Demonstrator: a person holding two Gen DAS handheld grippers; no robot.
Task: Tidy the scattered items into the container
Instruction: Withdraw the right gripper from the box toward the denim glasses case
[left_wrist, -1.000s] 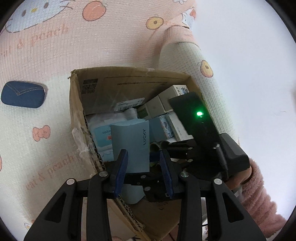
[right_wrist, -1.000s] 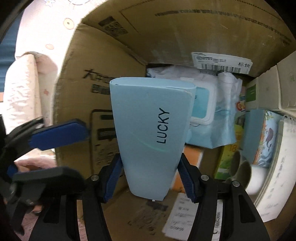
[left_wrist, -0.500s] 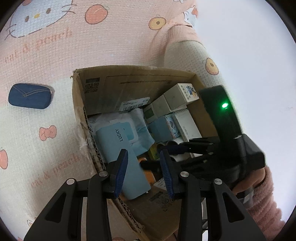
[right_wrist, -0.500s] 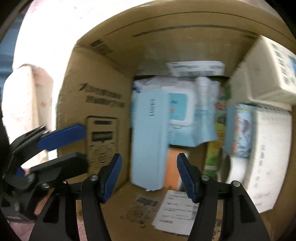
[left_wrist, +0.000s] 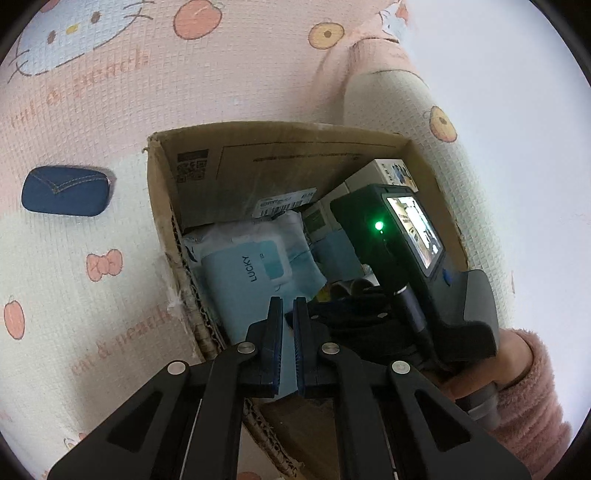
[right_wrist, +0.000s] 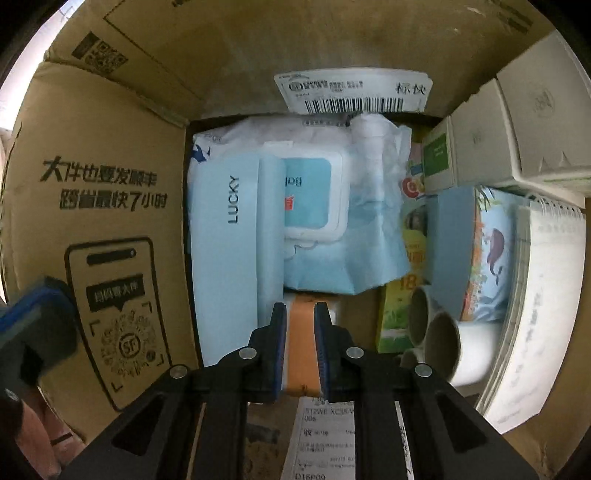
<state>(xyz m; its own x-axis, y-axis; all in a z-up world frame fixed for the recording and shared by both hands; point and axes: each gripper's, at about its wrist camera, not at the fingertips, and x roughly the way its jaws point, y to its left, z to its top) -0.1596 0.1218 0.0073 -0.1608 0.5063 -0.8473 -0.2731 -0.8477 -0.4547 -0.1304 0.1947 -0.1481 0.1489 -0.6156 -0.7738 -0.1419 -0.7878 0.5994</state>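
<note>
LUCKY box (right_wrist: 225, 254) lying flat in carton (left_wrist: 162, 206), against its left wall, partly overlapping wipes pack (right_wrist: 343, 229) | judging it light, stiff, smooth card, best pinched across its narrow sides | right gripper (right_wrist: 299, 314) hanging clenched and empty inside carton | left gripper (left_wrist: 289, 306) clenched, empty above near rim | denim case (left_wrist: 66, 190) lying outside on mat (left_wrist: 92, 110), likely next.

Readable print inside the brown cardboard carton (right_wrist: 110, 155) and on the mat under it

The flat pale-blue box (right_wrist: 225, 236) reads "LUCKY" in dark capitals; the carton's side wall carries bold Chinese lines with a "7", a phone drawing and a QR code marked "SF" (right_wrist: 127, 345); a white barcode label (right_wrist: 354, 90) sits on its far wall; the pink patterned mat (left_wrist: 110, 92) shows "& peach".
</note>
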